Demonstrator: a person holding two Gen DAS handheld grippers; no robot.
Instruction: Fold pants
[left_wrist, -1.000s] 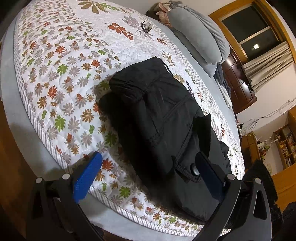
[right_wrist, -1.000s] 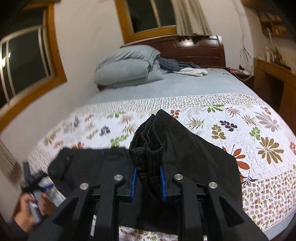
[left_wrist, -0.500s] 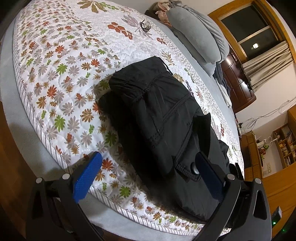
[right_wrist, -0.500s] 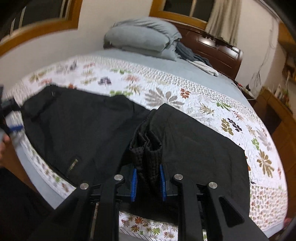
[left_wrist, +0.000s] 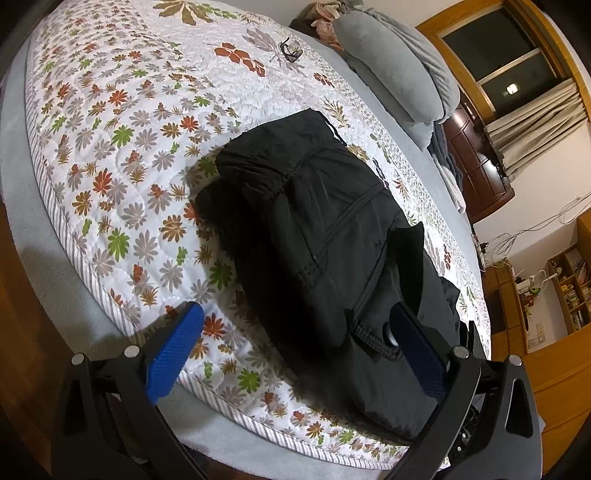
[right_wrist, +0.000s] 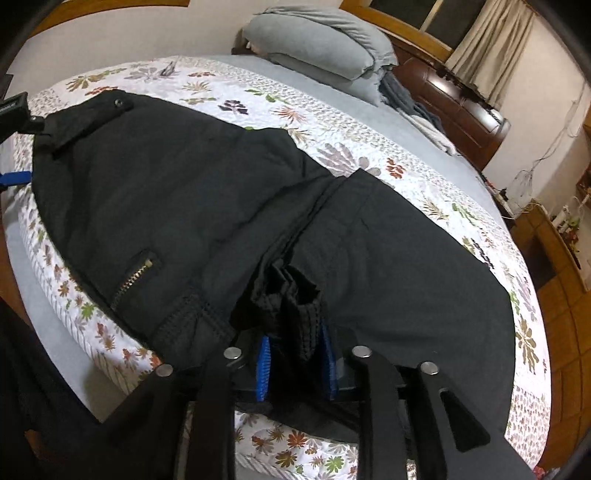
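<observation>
Left wrist view: close, angled down across quilt (left_wrist: 110, 155) toward pillows at upper right. Right wrist view: close, down over bed's near edge. Shared: black pants (left_wrist: 325, 236), pillows (right_wrist: 317, 44).

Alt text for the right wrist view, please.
The right gripper, jaws opening, has a bunched black cuff between its blue pads, over black pants spread across a floral quilt. Grey pillows lie beyond.
</observation>
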